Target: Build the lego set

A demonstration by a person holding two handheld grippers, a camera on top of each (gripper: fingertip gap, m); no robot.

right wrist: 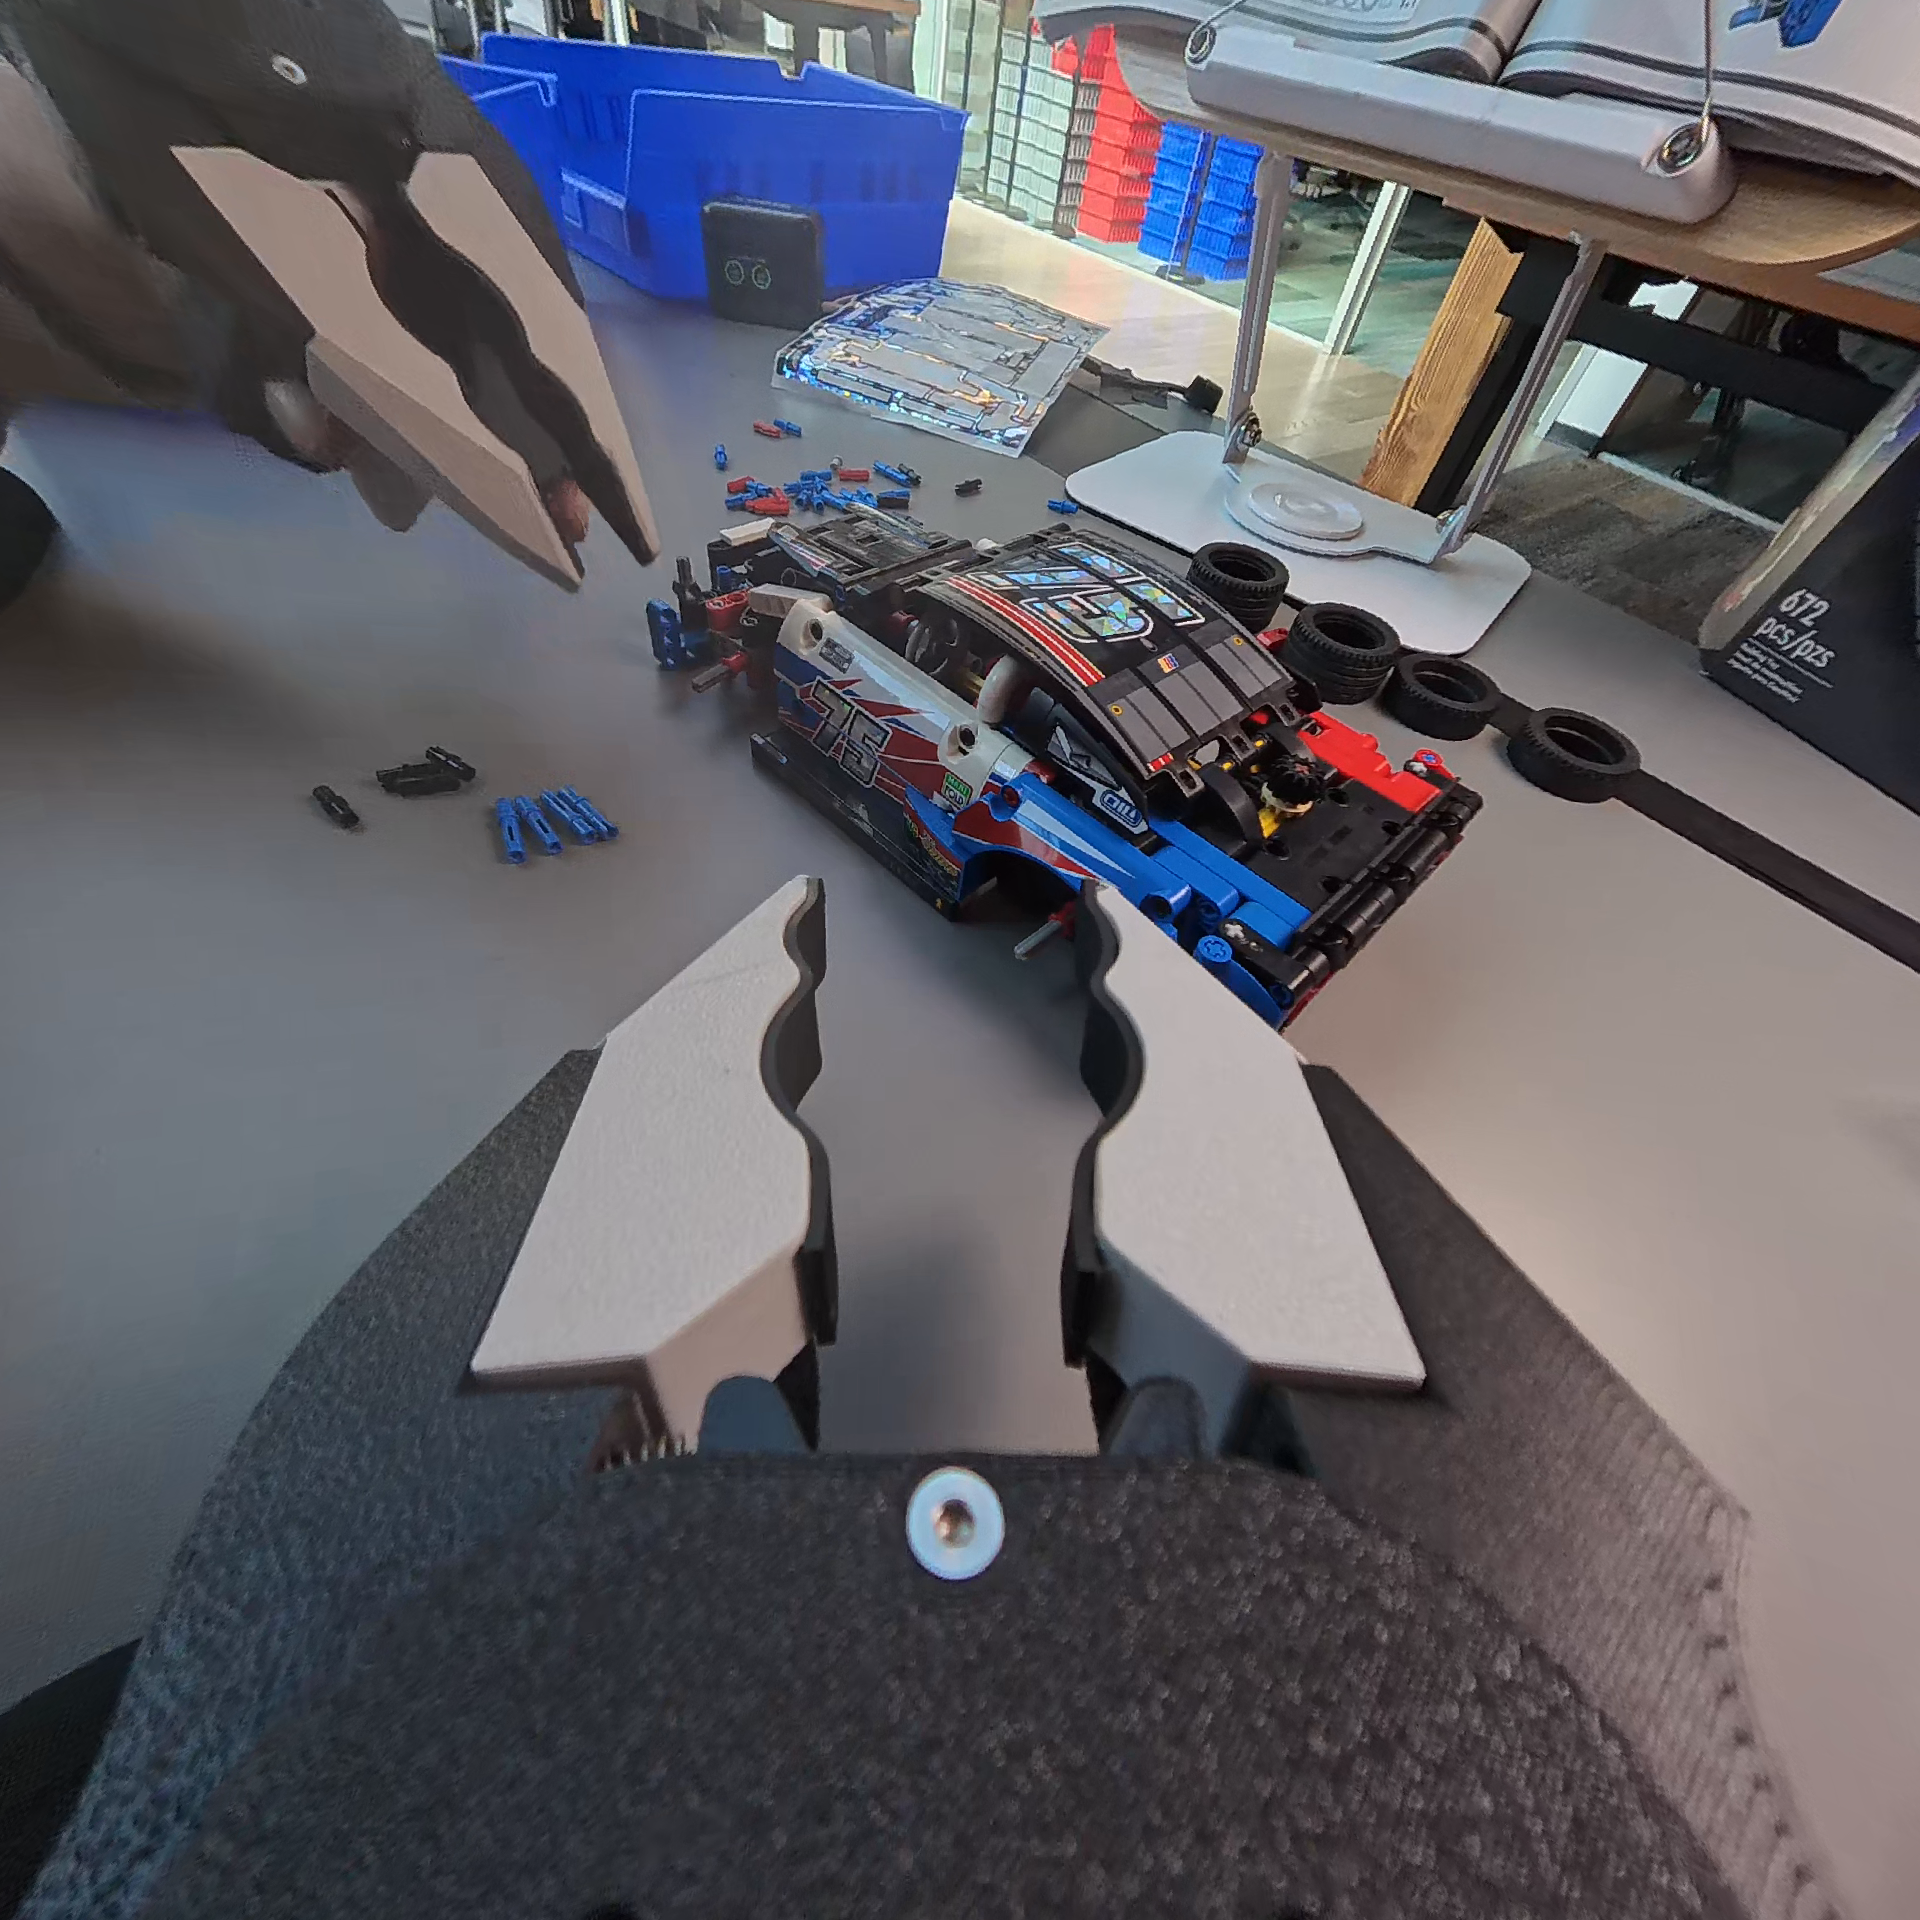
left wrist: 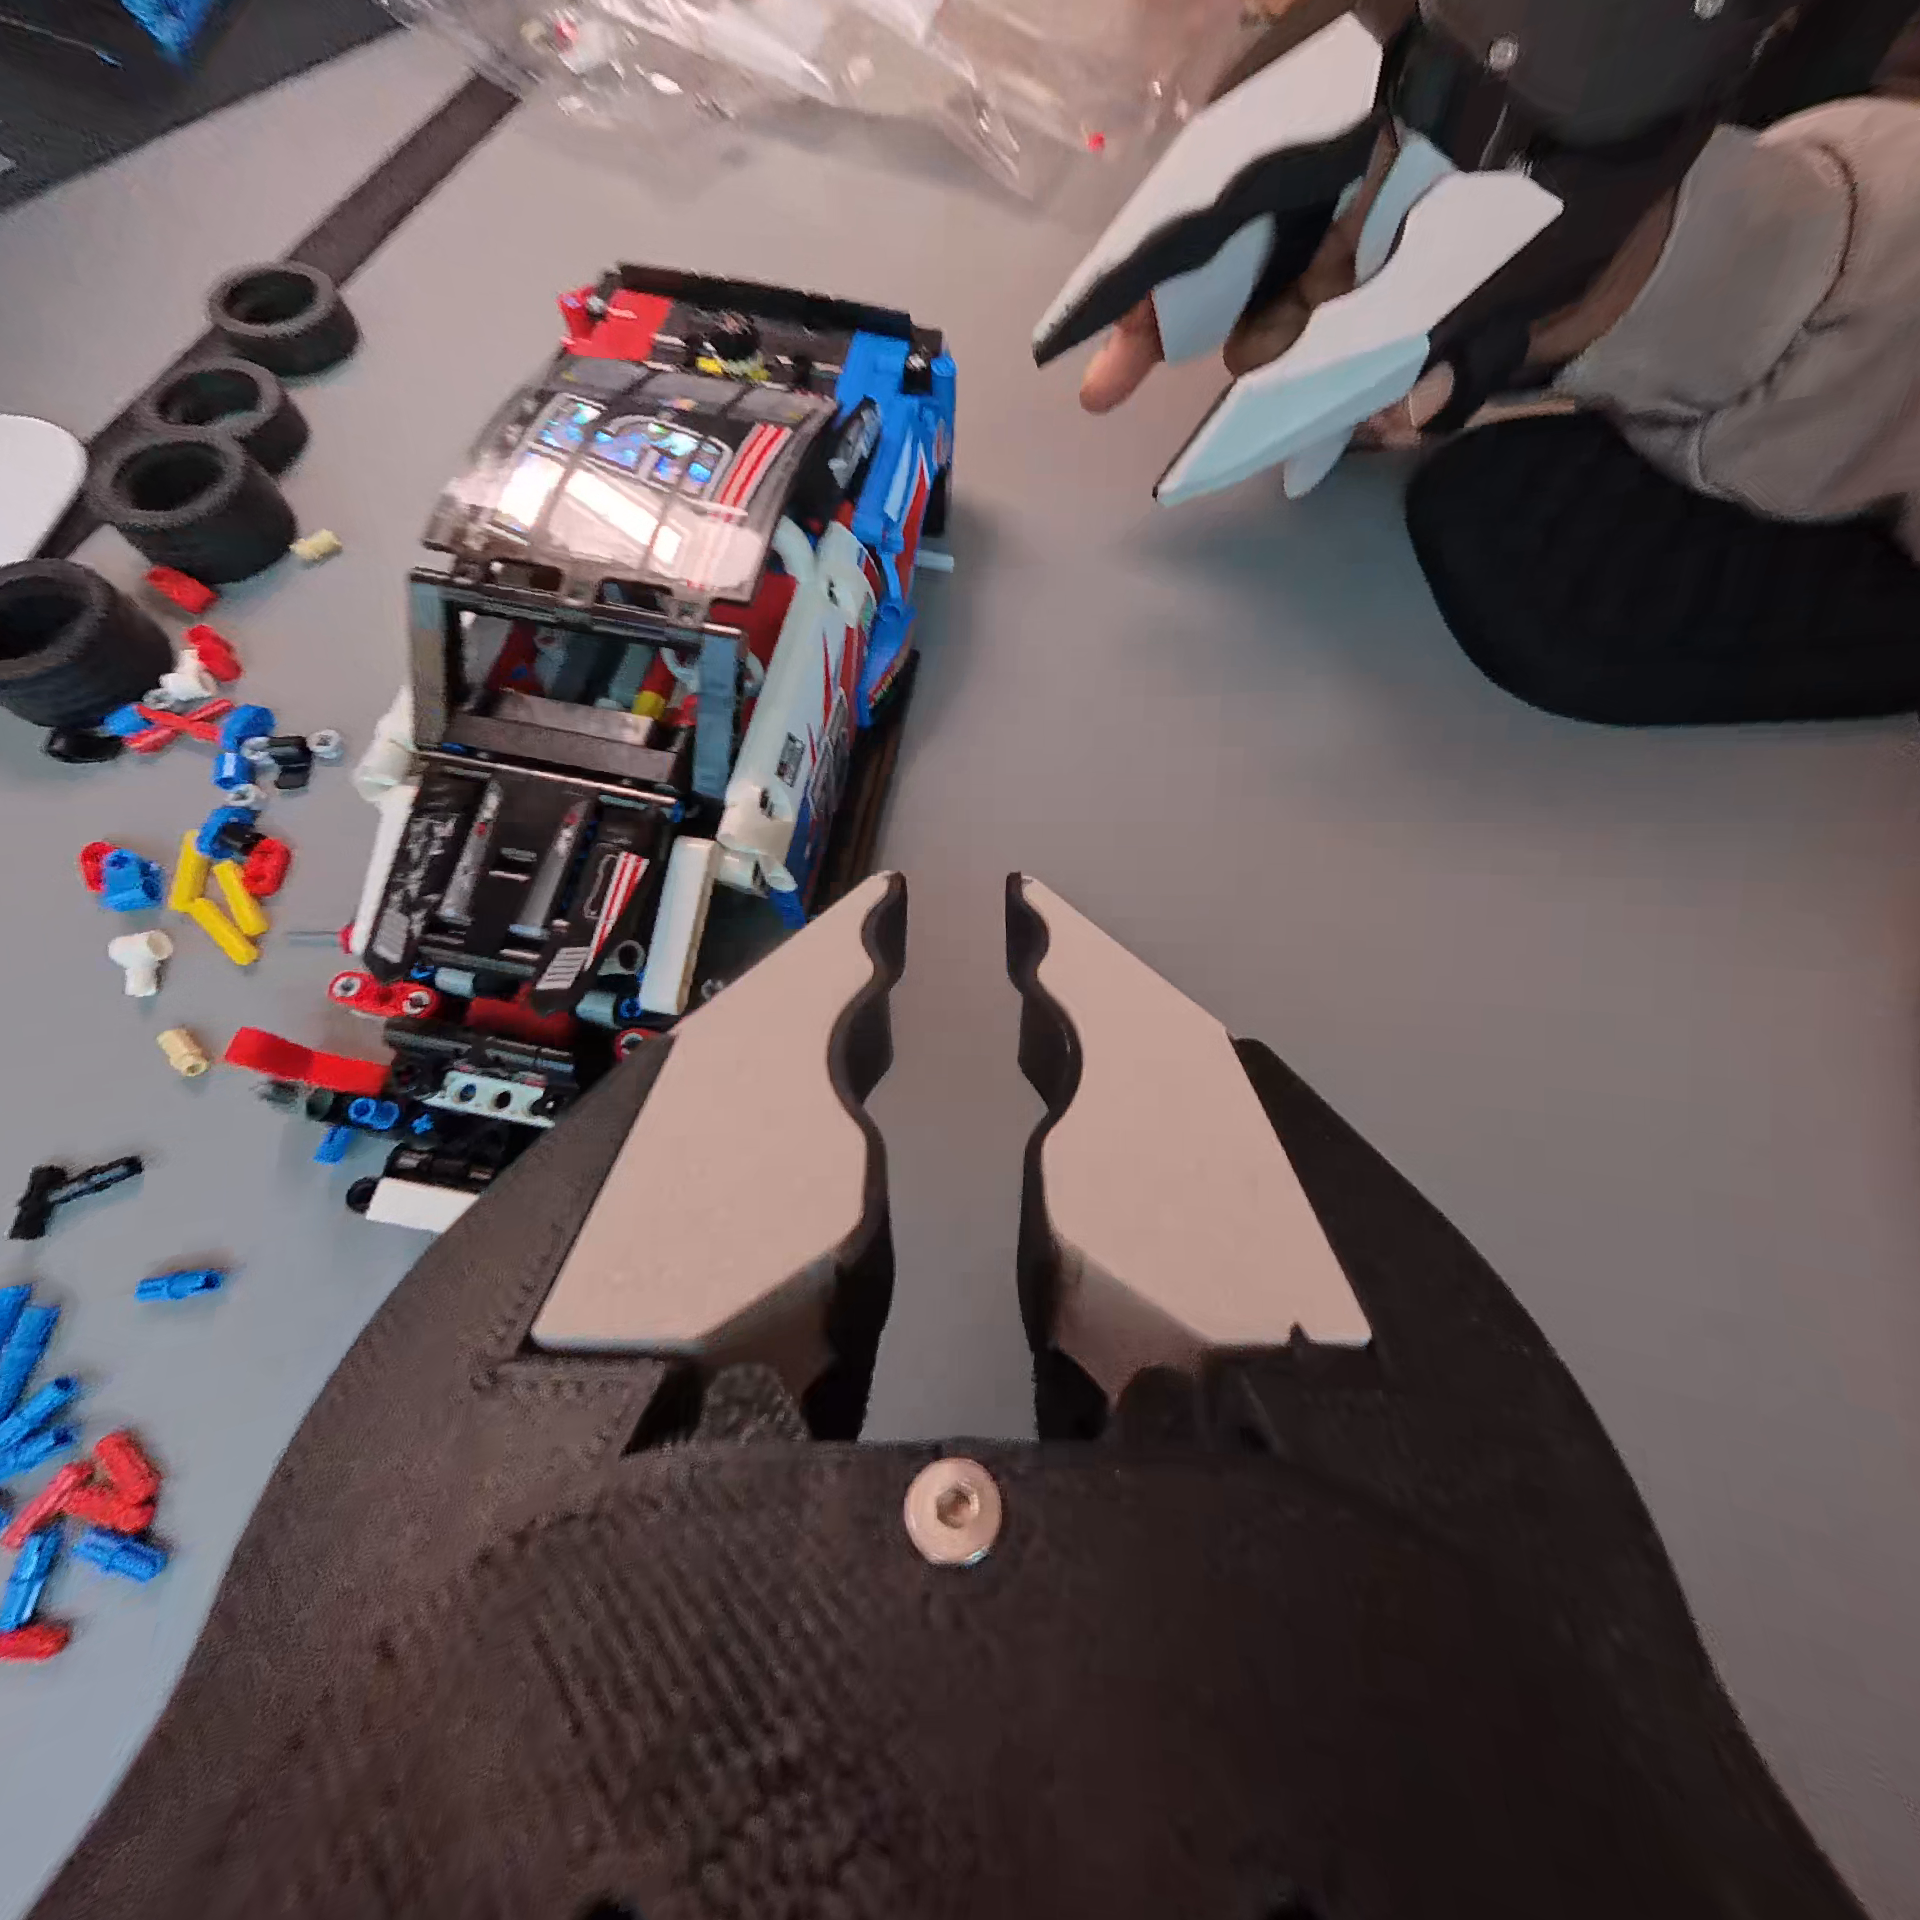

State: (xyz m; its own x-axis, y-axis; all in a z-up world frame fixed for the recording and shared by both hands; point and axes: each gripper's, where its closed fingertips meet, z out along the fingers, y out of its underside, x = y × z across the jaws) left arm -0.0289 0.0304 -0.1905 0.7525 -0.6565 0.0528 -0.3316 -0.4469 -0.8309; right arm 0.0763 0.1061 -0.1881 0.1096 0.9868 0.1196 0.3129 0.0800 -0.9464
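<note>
A partly built, wheel-less lego race car (right wrist: 1049,727) in blue, red, white and black rests on a grey table (right wrist: 312,987). Four black tyres (right wrist: 1340,649) line up just beside it, and loose blue, red, yellow and black pins (left wrist: 223,894) lie scattered near its nose. The right gripper (right wrist: 951,904) hovers close to the car's rear flank, jaws spread and empty. The left gripper (left wrist: 954,883) sits beside the car's front corner, jaws slightly parted, holding nothing. A blue bin (right wrist: 727,156) stands behind.
</note>
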